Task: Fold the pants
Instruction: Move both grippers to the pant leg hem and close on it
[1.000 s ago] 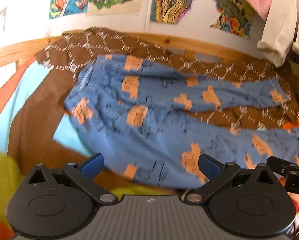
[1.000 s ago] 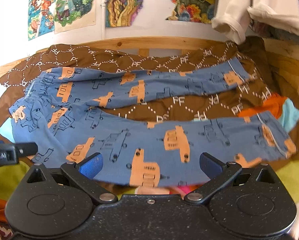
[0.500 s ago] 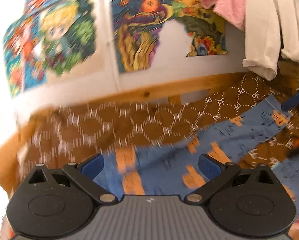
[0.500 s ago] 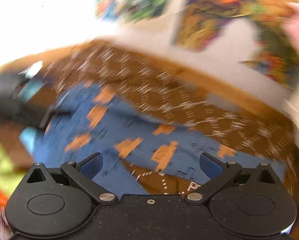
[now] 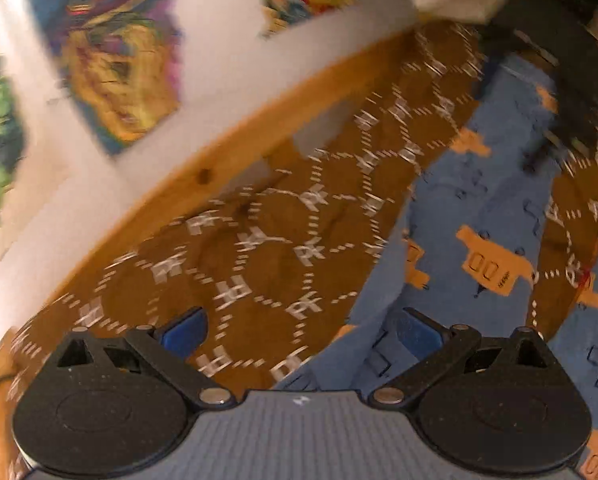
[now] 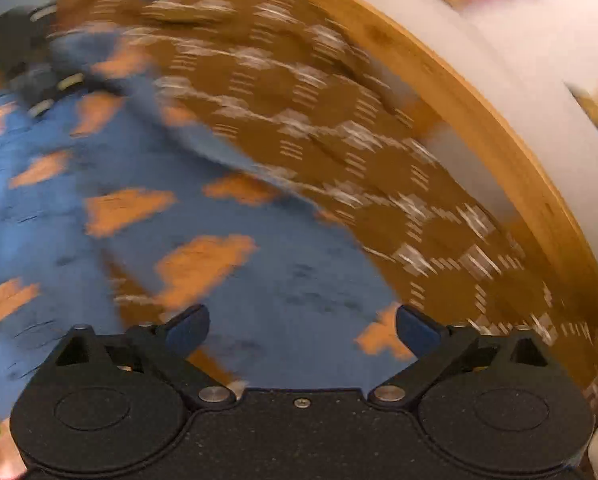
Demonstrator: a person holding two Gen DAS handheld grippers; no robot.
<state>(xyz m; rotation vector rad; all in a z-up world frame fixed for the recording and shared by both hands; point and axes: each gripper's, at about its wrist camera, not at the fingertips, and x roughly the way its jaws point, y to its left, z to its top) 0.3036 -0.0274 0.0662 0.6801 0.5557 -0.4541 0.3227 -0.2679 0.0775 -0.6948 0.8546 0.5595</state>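
Blue pants with orange truck prints [image 5: 479, 216] spread across the right of the left view, on a brown hexagon-patterned blanket [image 5: 283, 232]. Left gripper [image 5: 299, 330] gapes wide, grasping nothing. Right gripper [image 6: 302, 326], jaws closing yet clear of cloth, hangs over the pants at lower left.

Blue cotton pants [image 5: 471, 216] printed with orange blocky vehicles and thin dark outline drawings. Brown bedspread [image 5: 275, 240] patterned with white dashed hexagons and small white letter marks. Honey-coloured wooden bed rail [image 5: 203, 176] with a dark knot. White wall [image 5: 215, 40] carrying multicoloured posters [image 5: 111, 60] in yellow, purple, green and orange. Black left gripper [image 5: 299, 330] with blue pads; black right gripper [image 6: 303, 326], likewise blue-padded.
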